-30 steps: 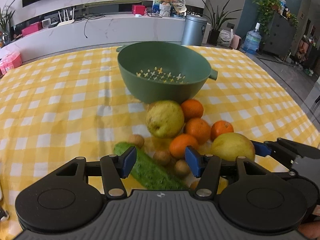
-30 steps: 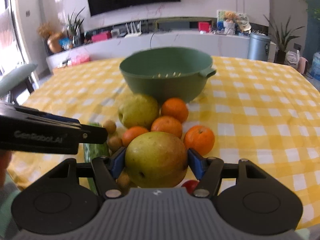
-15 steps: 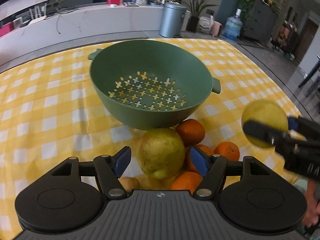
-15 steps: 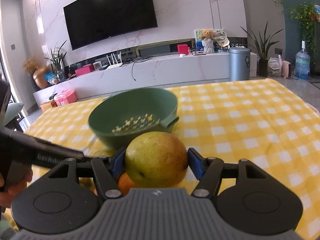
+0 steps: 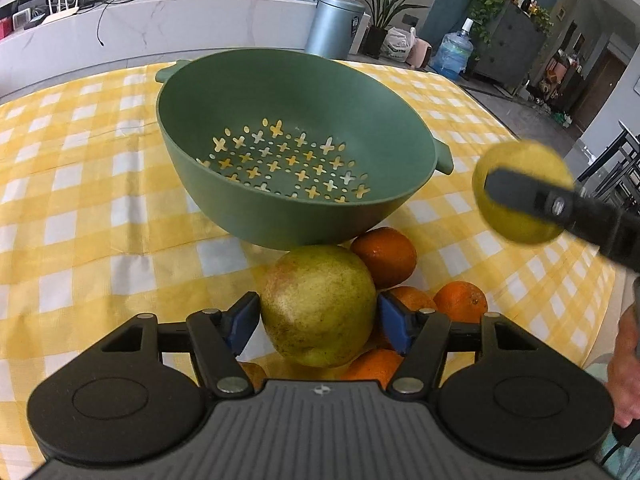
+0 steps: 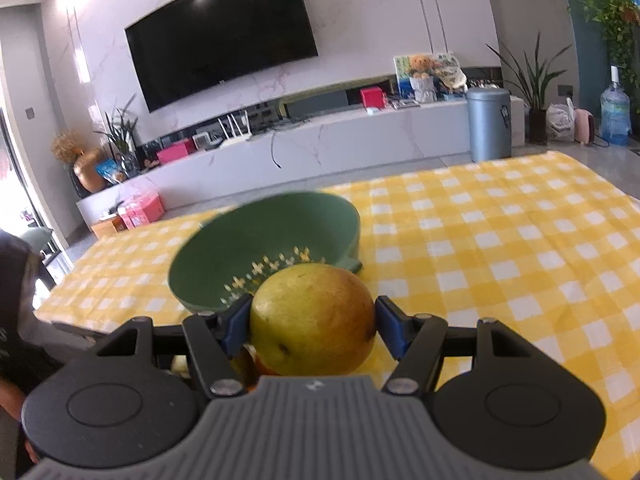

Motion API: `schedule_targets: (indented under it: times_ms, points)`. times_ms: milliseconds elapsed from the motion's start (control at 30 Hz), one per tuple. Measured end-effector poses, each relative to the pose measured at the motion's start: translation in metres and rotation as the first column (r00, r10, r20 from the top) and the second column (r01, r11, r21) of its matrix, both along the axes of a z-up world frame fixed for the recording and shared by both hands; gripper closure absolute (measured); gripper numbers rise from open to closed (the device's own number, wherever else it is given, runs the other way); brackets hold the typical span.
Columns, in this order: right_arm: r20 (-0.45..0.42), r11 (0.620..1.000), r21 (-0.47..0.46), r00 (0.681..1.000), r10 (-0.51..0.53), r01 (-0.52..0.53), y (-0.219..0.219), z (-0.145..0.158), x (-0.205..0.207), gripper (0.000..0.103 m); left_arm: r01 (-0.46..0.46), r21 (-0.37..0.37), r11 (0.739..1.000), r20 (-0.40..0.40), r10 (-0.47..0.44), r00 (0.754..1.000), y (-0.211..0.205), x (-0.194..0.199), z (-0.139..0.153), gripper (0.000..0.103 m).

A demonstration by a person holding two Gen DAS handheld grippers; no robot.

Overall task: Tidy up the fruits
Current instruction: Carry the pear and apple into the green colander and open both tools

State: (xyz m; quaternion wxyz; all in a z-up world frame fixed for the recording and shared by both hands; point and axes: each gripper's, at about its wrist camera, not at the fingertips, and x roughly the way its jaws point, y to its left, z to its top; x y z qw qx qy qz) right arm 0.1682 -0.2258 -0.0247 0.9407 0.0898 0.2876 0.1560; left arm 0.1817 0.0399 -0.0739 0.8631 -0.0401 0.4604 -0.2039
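Left gripper (image 5: 318,320): your jaws straddle the near pear (image 5: 318,304) and have just been closing in, left pad about touching its skin, right pad with a sliver of gap, so no firm clamp yet. Centre on its widest part and squeeze evenly before you lift; it sits on the pile of oranges (image 5: 384,256), and a skewed pull can roll them across the yellow checked tablecloth (image 5: 100,208)

Right gripper (image 6: 312,326): clamped on the second pear (image 6: 314,322), both blue pads pressed to its sides, fruit held clear of the table, right of the green colander (image 5: 296,148) in the left view. Carry it over the rim, lower it close to the perforated bottom, then spread the jaws; a drop from height can bruise it or shove the empty colander

Keep the two grippers apart over the bowl, one fruit in at a time
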Motion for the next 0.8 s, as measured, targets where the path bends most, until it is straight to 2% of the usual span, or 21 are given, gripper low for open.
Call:
schedule_targets:
  times_ms: [167, 267, 467, 600, 800]
  points:
    - [0.075, 1.0, 0.001, 0.997, 0.024, -0.024, 0.009, 0.019, 0.009, 0.04, -0.017, -0.005, 1.0, 0.015, 0.017, 1.0, 0.002, -0.005, 0.005, 0.03]
    - [0.094, 0.999, -0.007, 0.994, 0.047, -0.046, 0.016, 0.027, 0.02, 0.04, -0.036, -0.039, 0.999, 0.036, 0.038, 0.999, 0.009, -0.011, 0.017, 0.03]
    - [0.074, 0.998, -0.015, 0.995, 0.066, -0.065, 0.028, 0.029, 0.046, 0.04, -0.069, -0.113, 0.991, 0.1, 0.08, 0.992, 0.029, -0.028, 0.047, 0.03]
    - [0.054, 0.994, -0.029, 0.993, 0.102, -0.101, 0.037, 0.027, 0.067, 0.04, -0.117, -0.18, 0.977, 0.155, 0.146, 0.977, 0.044, -0.022, 0.071, 0.03]
    - [0.001, 0.982, -0.106, 0.988, 0.157, -0.156, 0.051, 0.011, 0.091, 0.04, -0.145, -0.104, 0.984, 0.199, 0.163, 0.966, 0.03, 0.017, 0.088, 0.03]
